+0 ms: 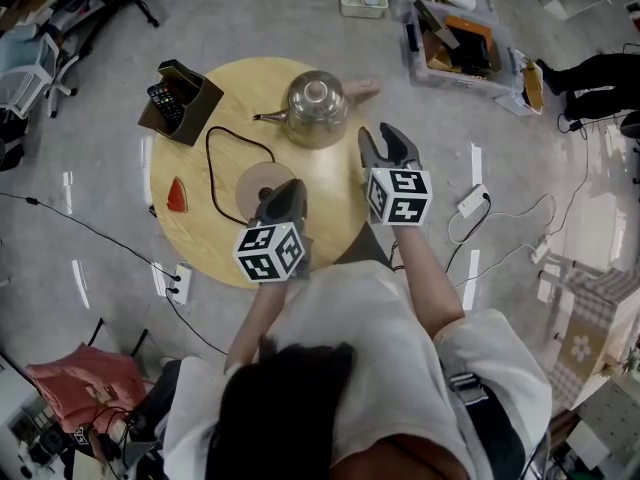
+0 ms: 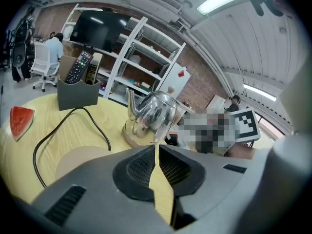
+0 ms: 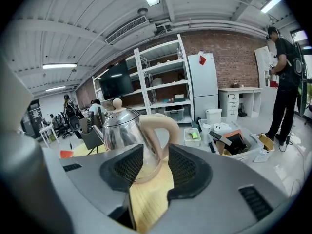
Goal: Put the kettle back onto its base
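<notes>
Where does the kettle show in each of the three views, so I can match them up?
Head view: kettle at upper centre.
Left gripper view: kettle at centre, just above the jaws.
Right gripper view: kettle left of centre, handle toward the camera.
Shared landmark: the remote holder, left of the kettle in all three.

Round wooden table [image 1: 325, 196] on grey floor [image 1: 250, 18]. Carries 5 things: steel kettle [image 1: 316, 108] near the far edge, round base [image 1: 255, 180] at the middle and apart from it, black cable [image 1: 212, 168] looping left of the base, dark holder [image 1: 180, 101] with remotes at the far-left edge, red wedge [image 1: 177, 195] by the left edge.
</notes>
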The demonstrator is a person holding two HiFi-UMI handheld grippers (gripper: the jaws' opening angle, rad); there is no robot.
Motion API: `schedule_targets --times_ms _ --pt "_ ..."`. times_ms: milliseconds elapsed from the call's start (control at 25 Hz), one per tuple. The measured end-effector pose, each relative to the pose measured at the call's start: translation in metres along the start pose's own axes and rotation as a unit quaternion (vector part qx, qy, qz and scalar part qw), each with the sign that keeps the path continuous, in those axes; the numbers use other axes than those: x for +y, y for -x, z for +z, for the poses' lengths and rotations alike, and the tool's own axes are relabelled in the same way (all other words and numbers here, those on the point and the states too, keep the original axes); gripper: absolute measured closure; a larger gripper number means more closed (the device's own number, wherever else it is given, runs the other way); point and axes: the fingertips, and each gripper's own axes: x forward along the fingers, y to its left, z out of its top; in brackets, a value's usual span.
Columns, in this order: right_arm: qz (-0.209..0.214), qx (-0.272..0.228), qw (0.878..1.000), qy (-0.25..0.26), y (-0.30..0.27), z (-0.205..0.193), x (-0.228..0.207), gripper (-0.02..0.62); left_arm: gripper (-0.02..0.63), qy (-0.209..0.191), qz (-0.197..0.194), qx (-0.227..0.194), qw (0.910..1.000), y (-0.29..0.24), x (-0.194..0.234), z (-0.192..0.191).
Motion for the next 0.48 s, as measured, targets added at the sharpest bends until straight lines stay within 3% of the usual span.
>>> schedule_targets --times_ms 480 --pt "0.000 0.002 1.000 0.004 -0.017 0.001 -0.007 0.437 0.560 0.001 0.007 0.003 1.0000 -0.008 0.001 0.003"
